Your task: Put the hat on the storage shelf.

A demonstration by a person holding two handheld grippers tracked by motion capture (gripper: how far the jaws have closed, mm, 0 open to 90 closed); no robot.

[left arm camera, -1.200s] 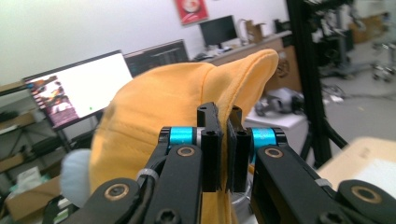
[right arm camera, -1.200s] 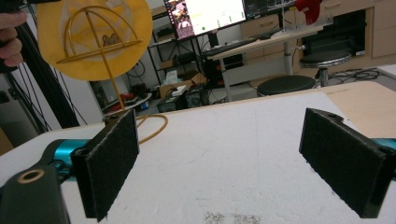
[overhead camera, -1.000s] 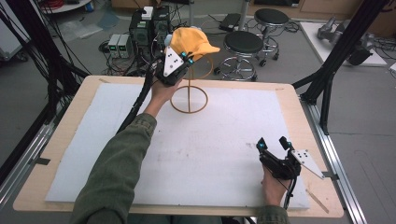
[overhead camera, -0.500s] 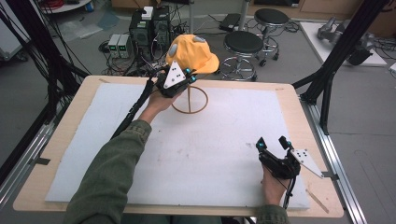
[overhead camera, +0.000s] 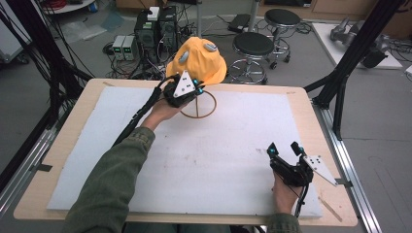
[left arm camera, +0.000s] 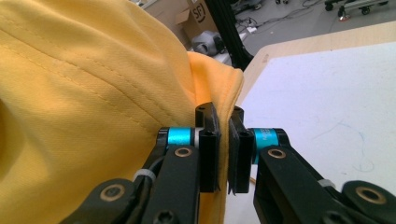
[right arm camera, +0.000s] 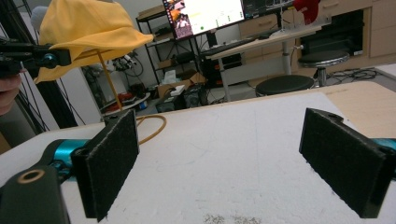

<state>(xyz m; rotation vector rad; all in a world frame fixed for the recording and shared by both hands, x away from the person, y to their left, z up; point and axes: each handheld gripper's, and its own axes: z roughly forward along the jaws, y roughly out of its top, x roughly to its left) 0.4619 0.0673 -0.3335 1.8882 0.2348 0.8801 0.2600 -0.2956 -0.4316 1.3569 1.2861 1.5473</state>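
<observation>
Around you the room is crowded: black frame posts (overhead camera: 357, 46) rise at both sides of the tabletop (overhead camera: 301, 104), and beyond its far edge stand two round black stools (overhead camera: 253, 44) and a cluster of computer boxes (overhead camera: 155, 29) with tangled cables on the grey floor. In the right gripper view a lit monitor (right arm camera: 203, 16) sits on a desk in the background. A white foam sheet (overhead camera: 218, 155) covers most of the wooden tabletop. Near its far edge stands a thin wire stand with a ring base (overhead camera: 198, 104), and a yellow hat (overhead camera: 200, 60) sits on top of it. Your left gripper (overhead camera: 194, 87) pinches the hat's brim, jaws nearly together on the cloth. Your right gripper (overhead camera: 284, 149) rests near the front right corner, jaws wide apart, holding nothing.
</observation>
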